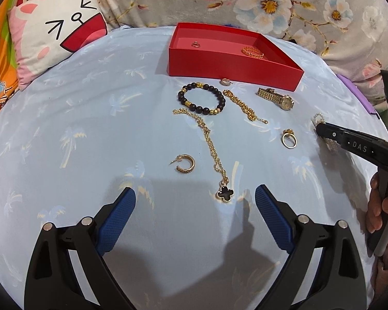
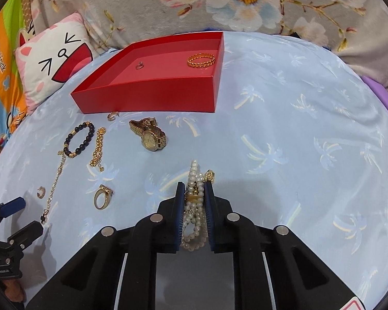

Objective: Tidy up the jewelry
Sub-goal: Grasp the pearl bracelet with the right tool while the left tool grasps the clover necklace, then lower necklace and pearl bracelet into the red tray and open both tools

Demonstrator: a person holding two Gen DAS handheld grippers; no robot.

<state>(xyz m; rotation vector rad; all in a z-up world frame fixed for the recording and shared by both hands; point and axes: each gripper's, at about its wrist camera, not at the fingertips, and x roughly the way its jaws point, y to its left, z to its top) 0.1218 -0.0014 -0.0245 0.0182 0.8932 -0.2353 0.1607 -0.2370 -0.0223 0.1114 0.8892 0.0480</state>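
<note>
My right gripper (image 2: 194, 188) is shut on a pearl bracelet (image 2: 195, 173) that lies on the blue sheet; in the left wrist view its fingertip (image 1: 320, 129) rests on the pearls (image 1: 317, 117). My left gripper (image 1: 195, 193) hangs open over the sheet, the black clover pendant of a gold necklace (image 1: 225, 193) between its fingers, untouched. A red box (image 1: 232, 69) at the back holds a gold band (image 1: 252, 51) and a small ring (image 1: 195, 44). In front of it lie a black bead bracelet (image 1: 201, 98), a gold chain (image 1: 243, 106), a watch (image 1: 279, 98), a ring (image 1: 288, 138) and two hoop earrings (image 1: 185, 166).
A cartoon cushion (image 1: 54, 33) leans at the back left and a floral blanket (image 1: 271, 2) runs behind the box. A person's hand (image 1: 377, 206) grips the right tool's handle at the right edge. The sheet's right half (image 2: 310, 129) bears no jewelry.
</note>
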